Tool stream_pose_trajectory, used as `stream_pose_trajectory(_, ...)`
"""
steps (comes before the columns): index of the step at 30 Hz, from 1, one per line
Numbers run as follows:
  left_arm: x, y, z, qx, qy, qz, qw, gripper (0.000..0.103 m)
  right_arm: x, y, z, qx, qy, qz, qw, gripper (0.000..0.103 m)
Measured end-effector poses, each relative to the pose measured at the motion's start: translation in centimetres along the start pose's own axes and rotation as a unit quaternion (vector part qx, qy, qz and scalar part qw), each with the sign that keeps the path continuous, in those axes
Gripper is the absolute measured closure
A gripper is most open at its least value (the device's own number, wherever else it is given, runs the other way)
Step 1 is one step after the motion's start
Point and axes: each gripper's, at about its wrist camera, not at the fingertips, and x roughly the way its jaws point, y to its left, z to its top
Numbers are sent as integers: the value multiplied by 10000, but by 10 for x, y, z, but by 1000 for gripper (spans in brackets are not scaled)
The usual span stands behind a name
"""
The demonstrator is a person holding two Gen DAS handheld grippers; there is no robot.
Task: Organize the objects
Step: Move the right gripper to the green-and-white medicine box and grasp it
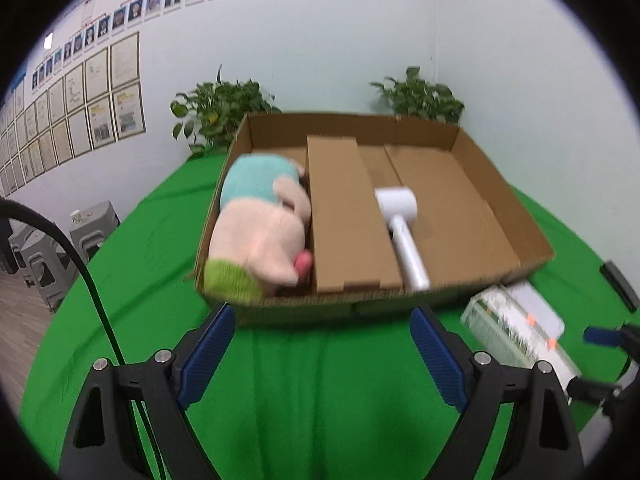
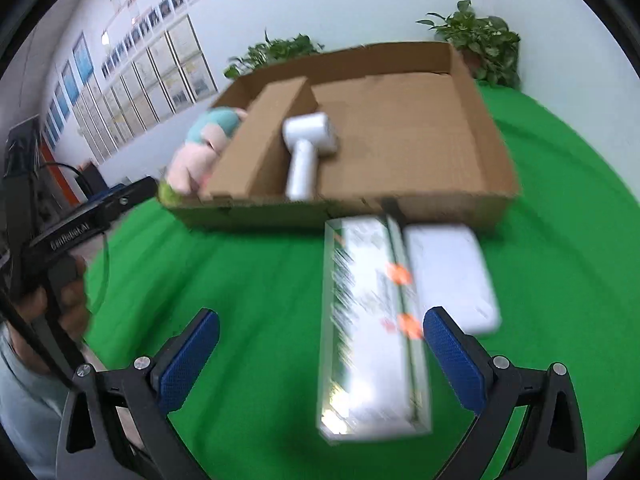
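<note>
A shallow cardboard box [image 1: 500,196] [image 2: 472,136] lies on the green cloth. In it are a plush toy [image 1: 260,224] [image 2: 196,148] at the left, a cardboard divider [image 1: 344,216] [image 2: 260,144] and a white hair dryer [image 1: 400,224] [image 2: 304,152]. A long white-green package [image 2: 368,328] [image 1: 508,332] and a white flat case [image 2: 448,272] [image 1: 536,308] lie on the cloth in front of the box. My left gripper [image 1: 320,344] is open and empty before the box. My right gripper [image 2: 320,352] is open, its fingers either side of the package's near end.
Two potted plants [image 1: 220,108] [image 1: 420,96] stand behind the box by the wall. Grey stools [image 1: 52,256] stand on the floor at the left. A dark flat object [image 1: 620,284] lies at the cloth's right edge. The green cloth [image 1: 304,380] spreads in front.
</note>
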Motion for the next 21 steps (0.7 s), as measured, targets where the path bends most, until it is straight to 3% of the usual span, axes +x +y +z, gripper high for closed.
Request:
stream_pose_trajectory(3,1,5,-15,-223,193,-251,9992,14,-7,-5,-26,-177,104,-301,9993,0)
stream_pose_trajectory(5,8,3,-19,-394,334,-560,9971,14,-6,-3,-34,-129,152,-270,9994,0)
stream_pose_trajectory(11,23,-19,-20,-495,592,-1103,9909,14,12,2,-36,-250,251,-618,9975,1)
stream_pose_trajectory(13,27,-24,-20,-448,636,-1163,9902,14,19,1,-39,-263,425,-686,9964,8)
stream_pose_trajectory(15,30,-29,-21,-402,692,-1216,9894,14,22,2,-43,-239,518,-703,9959,30)
stream_pose_trajectory(17,32,-31,-22,-416,752,-1272,9881,14,25,6,-45,-232,563,-645,9961,40)
stream_pose_trajectory(21,34,-31,-20,-508,868,-1577,9824,14,24,24,-45,-361,585,-331,9971,38)
